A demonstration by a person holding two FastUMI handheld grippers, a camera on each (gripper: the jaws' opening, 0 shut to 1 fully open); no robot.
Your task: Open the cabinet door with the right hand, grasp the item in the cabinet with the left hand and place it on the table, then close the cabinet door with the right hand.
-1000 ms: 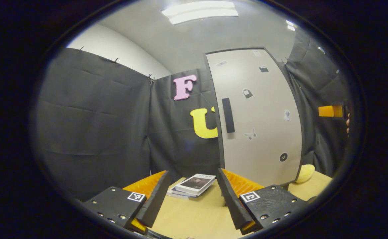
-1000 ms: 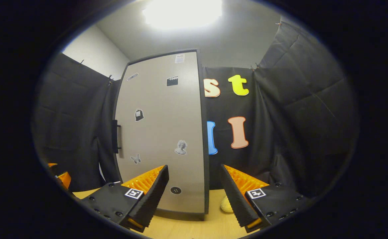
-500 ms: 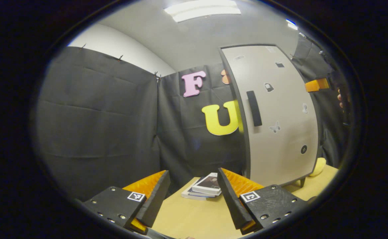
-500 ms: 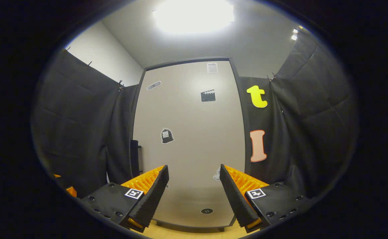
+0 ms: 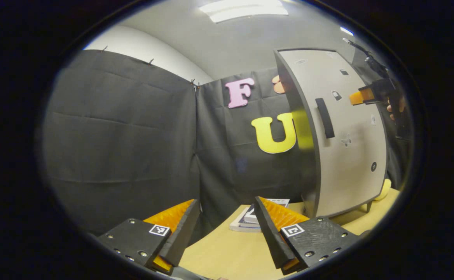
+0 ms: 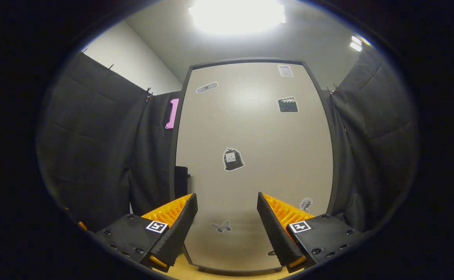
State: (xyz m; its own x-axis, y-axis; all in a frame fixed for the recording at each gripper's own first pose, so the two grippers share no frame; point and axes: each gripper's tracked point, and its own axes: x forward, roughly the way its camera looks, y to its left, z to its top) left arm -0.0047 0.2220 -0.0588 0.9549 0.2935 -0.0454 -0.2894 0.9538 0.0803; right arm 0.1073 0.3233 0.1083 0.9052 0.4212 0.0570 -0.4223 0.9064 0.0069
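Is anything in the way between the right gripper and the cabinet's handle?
Nothing visible is. In the right gripper view the open right gripper faces the closed cabinet door with free space before it. The handle sits at the door's left edge, left of the fingers, with nothing in front of it.

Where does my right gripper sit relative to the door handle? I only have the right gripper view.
Observer: In the left gripper view, the right gripper hangs in front of the cabinet door, right of the handle and slightly higher, not touching it.
Operator: Anything on the table beside the cabinet?
Observer: A stack of books lies on the table, left of the cabinet.
Operator: And the left gripper?
Observer: The left gripper is open above the table, holding nothing.
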